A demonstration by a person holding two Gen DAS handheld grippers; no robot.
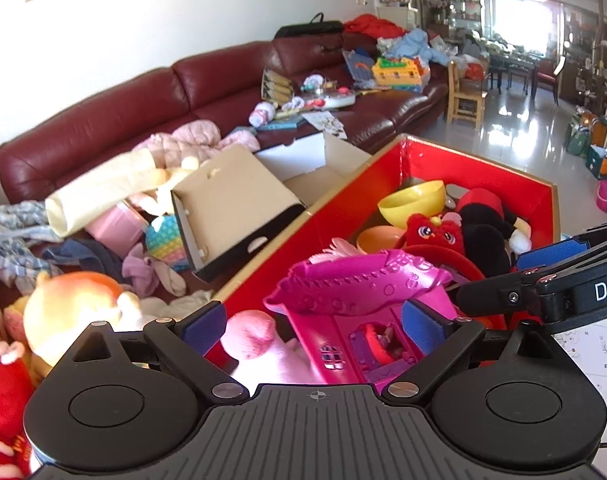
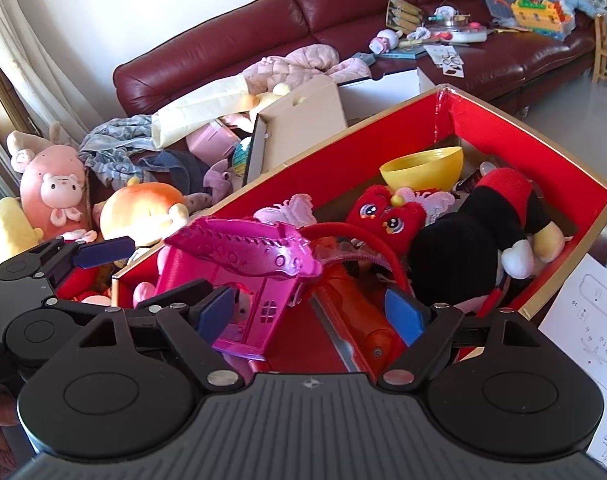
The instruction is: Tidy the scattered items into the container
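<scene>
A: While both units point into the red box [image 2: 383, 136], what is the status of the left hand-held gripper [image 1: 313, 322]?

B: Its jaws stand wide apart. The pink toy house [image 1: 355, 300] lies between the blue pads [image 1: 421, 326], directly ahead of the unit and inside the box. Pad contact with the house cannot be confirmed.

A: And the right hand-held gripper [image 2: 313, 314]?

B: Also spread wide, holding nothing. The same house sits at its left pad; an orange cylinder [image 2: 357, 312] lies between the pads, lower in the box.

A: Contents farther ahead of the right unit?

B: A red plush [image 2: 387, 216] straight ahead, a black-and-red plush [image 2: 475, 232] ahead to the right, and a yellow bowl [image 2: 423, 166] beyond both, near the far wall of the box.

A: Items outside the box?

B: Left of both units: an orange plush [image 2: 143, 210], a pink plush [image 2: 51, 188], loose clothing [image 2: 115, 148] and an open cardboard box [image 2: 299, 128]. A maroon sofa [image 2: 223, 36] runs behind, carrying more scattered toys. A printed sheet [image 2: 583, 320] lies to the right.
</scene>
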